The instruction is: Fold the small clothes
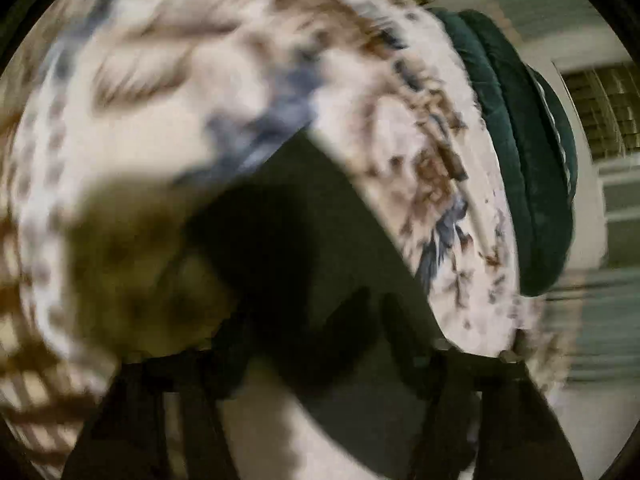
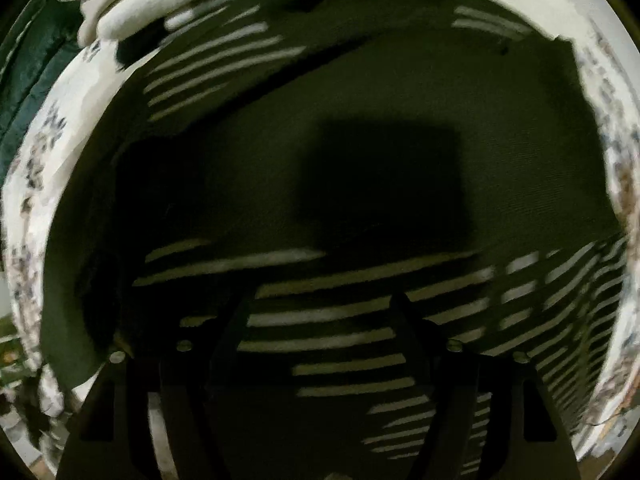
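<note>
In the middle of the right wrist view, the garment (image 2: 360, 92) lies spread on a floral sheet (image 2: 36, 168). It is dark green, with bands of pale stripes at upper left and across the lower half of the frame. The right gripper (image 2: 320, 308) points down at it with its jaws wide apart, and nothing sits between them. A square shadow falls on the plain green panel at centre.

The left wrist view is badly blurred. A flap of the same dark cloth runs from the centre down to the bottom of the frame, where the left gripper (image 1: 332, 320) appears to have its jaws narrowed on it, pinching an edge. A dark green cushion (image 1: 520, 140) sits at upper right, beyond the sheet.

The cloth looks thin, light and limp. It should drape and sag from any single pinch, and a lifted layer will probably drag the layer beneath it. It is neither fragile nor slippery, though a shallow bite could slide off. The best hold is likely at a hem or corner, with each gripper on its own corner of one edge so that the fold stays square.
</note>
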Tool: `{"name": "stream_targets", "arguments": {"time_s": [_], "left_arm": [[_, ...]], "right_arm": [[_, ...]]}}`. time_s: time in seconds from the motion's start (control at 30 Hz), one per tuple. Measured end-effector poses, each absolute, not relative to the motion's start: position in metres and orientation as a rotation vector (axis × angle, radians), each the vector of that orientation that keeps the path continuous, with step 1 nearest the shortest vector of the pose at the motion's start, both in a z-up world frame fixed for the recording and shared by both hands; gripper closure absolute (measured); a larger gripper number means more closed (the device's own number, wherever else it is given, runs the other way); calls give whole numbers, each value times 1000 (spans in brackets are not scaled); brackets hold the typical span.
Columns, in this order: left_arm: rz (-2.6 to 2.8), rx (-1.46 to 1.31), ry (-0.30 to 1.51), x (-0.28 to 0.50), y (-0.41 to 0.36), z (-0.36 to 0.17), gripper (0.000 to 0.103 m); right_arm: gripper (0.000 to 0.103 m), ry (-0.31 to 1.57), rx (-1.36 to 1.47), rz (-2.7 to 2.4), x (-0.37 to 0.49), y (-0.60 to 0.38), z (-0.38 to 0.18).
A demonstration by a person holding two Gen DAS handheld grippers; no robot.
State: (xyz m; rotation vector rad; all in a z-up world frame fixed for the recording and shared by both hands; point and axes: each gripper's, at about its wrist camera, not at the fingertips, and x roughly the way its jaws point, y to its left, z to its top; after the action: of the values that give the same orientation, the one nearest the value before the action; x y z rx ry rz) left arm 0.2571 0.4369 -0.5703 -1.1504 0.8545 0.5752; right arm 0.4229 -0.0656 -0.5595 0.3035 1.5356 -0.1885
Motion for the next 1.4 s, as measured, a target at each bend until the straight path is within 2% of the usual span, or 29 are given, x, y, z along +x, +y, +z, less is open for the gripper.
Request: {"name": "stream_targets", "arguments": {"time_s": [0.03,0.13,0.3,0.4,0.53,0.63,0.77,0.87,0.97,1.0,1.07,1.1,1.13,1.3,1.4], "left_arm": [[594,-1056,888,270,433,-565,98],[581,-884,883,296,418,-538,98],[470,-668,841,333,356,-466,98],[335,-573,818,357,284,-419,98],[105,-466,832,388,143,-376,98],[-60,-417,890,407,24,-372,98],[-218,-384,1005,416,-125,-396,98],[-275,-348,1072,416,-202,-414,95],[-286,-341,1119,415,-243,-427,94],[-275,-337,1114,415,-251,-429,88],[-243,-325,1080,413,-252,-428,70],[-206,-295,1062,411,-254,-427,41],[-190,-272,1054,405,-251,-427,0],[6,-167,1053,408,-204,-431,0],[156,-130,1058,402,-154,-436,0]], "right_arm": [[18,1523,290,-199,424,-70,-557],[17,1497,253,-212,427,-86,-550],[17,1465,302,-207,422,-126,-544],[17,1459,353,-195,415,-158,-543],[17,1464,405,-160,406,-222,-544],[17,1459,423,-142,408,-269,-540],[17,1462,437,-126,405,-338,-539],[17,1482,426,-112,409,-383,-545],[17,1487,408,-95,410,-425,-544],[17,1484,411,-88,407,-437,-541],[17,1482,433,-74,407,-460,-535],[17,1479,452,-64,404,-474,-530],[17,1474,474,-58,407,-479,-528],[17,1428,643,27,413,-489,-513],[17,1427,667,85,435,-461,-518]]}}
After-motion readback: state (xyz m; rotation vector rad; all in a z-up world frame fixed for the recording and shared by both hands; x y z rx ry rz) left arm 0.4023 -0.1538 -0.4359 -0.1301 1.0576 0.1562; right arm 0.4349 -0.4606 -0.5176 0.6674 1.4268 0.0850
